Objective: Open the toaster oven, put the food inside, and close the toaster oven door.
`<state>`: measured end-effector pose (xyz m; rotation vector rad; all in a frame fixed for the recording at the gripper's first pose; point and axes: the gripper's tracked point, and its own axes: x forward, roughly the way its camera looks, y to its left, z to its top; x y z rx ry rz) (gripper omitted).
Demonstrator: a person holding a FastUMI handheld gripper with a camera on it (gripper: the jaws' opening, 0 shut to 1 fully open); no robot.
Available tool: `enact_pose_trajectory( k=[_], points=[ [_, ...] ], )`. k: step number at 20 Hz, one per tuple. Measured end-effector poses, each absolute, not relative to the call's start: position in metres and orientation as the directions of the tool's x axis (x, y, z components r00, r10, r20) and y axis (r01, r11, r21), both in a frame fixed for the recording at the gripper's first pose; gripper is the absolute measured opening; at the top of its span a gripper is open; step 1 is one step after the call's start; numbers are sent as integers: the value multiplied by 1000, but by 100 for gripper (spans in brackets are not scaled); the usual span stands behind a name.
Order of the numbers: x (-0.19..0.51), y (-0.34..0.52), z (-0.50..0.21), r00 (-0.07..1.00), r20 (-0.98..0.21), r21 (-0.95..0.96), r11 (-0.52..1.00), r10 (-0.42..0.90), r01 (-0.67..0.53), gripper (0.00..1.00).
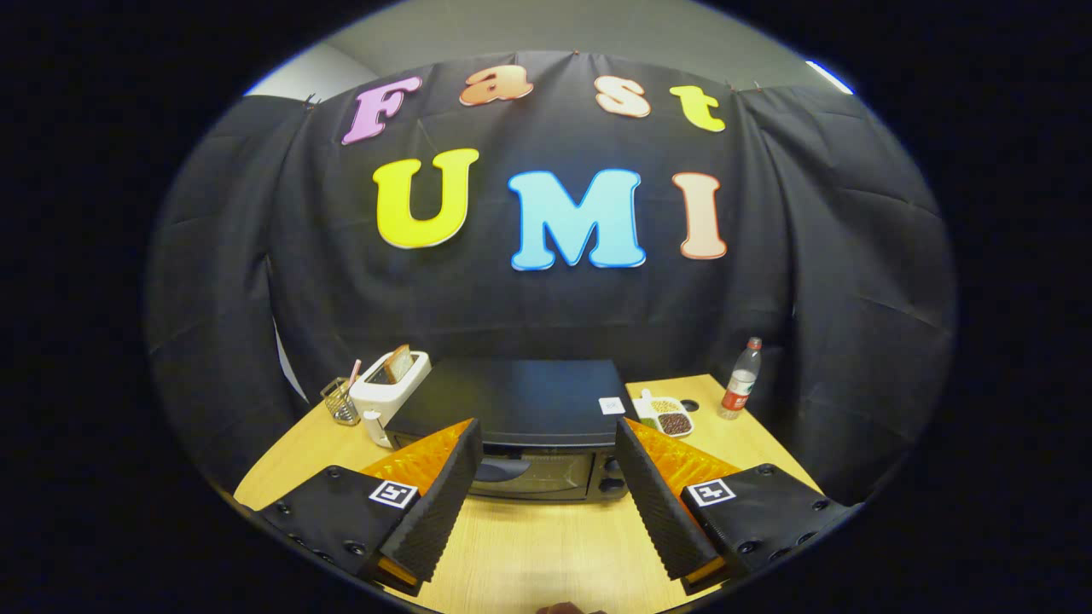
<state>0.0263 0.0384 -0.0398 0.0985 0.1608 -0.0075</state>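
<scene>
The wooden surface (546, 546) fills the booth floor, its front stretch bare and open between the claw and the toaster oven (520, 426), which serves here as the landmark. The toaster oven is a dark, boxy appliance with a flat top, a glass door that sits shut with a handle across its upper edge, and knobs at its right end; it stands mid-surface, its back close to the black cloth wall. A small white tag lies on its top right corner. Left of it, touching or nearly so, stands a white pop-up toaster (391, 392) with a slice of bread poking out. Further left is a small wire basket (339, 401) holding a pink stick. Right of the oven lies a white divided dish (665, 416) with beans in its compartments, and beyond that a plastic bottle (740, 379) with a red label stands upright near the surface's right edge. The claw (546, 443) is spread wide, gripping nothing, the oven's door showing just ahead between its fingers.
</scene>
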Motion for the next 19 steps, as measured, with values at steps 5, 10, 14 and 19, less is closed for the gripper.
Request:
enact_pose_trajectory(
  k=[5, 10, 14, 19],
  points=[
    [-21, -14, -18, 995, -81, 79, 995, -54, 60, 98],
    [-58, -25, -29, 993, -110, 124, 991, -42, 55, 98],
    [-71, -31, -34, 993, -103, 103, 993, -55, 65, 98],
    [-61, -18, -23, 996, -83, 95, 995, -33, 40, 98]
  ],
)
